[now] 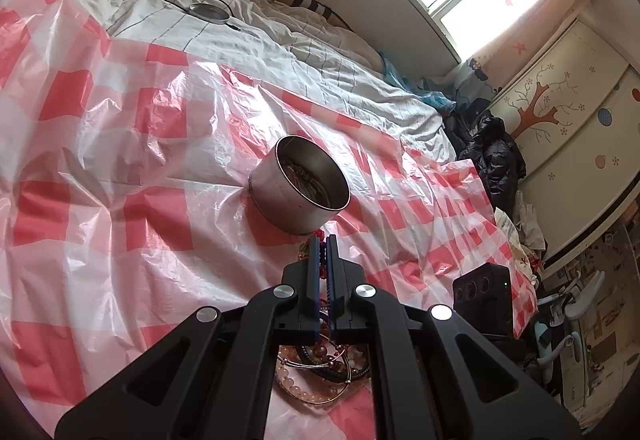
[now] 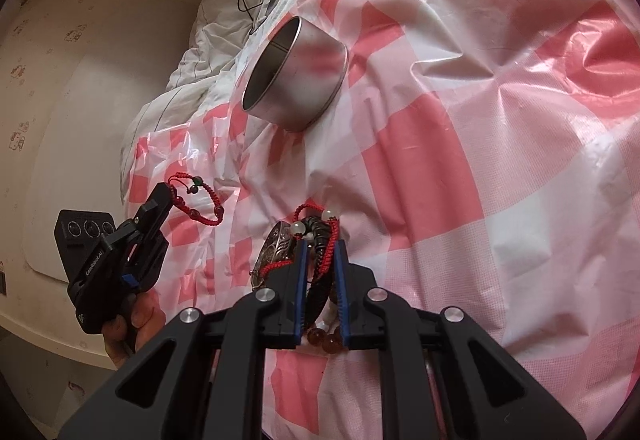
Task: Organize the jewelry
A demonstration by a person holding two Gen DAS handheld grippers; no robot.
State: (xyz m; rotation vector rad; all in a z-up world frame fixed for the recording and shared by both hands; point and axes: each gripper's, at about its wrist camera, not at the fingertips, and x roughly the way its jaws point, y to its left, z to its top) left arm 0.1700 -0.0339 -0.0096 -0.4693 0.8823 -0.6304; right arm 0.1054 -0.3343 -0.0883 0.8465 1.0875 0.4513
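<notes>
A round metal tin (image 1: 300, 183) stands open on the red-and-white checked plastic sheet, with bracelets inside; it also shows in the right wrist view (image 2: 298, 75). My left gripper (image 1: 323, 240) is shut on a red cord bracelet (image 2: 200, 199) with dark beads, held above the sheet just short of the tin; it shows in the right wrist view (image 2: 172, 189). A pile of bead bracelets (image 1: 320, 368) lies under it. My right gripper (image 2: 322, 246) is partly closed around a red cord and dark bead bracelet (image 2: 320, 236) in the jewelry pile (image 2: 280, 244).
A black camera box (image 1: 484, 296) sits at the sheet's right edge, also in the right wrist view (image 2: 86, 230). White bedding (image 1: 280, 39) with a cable and a round disc (image 1: 210, 12) lies beyond. A wardrobe (image 1: 568, 119) and dark clothes (image 1: 492, 155) stand at right.
</notes>
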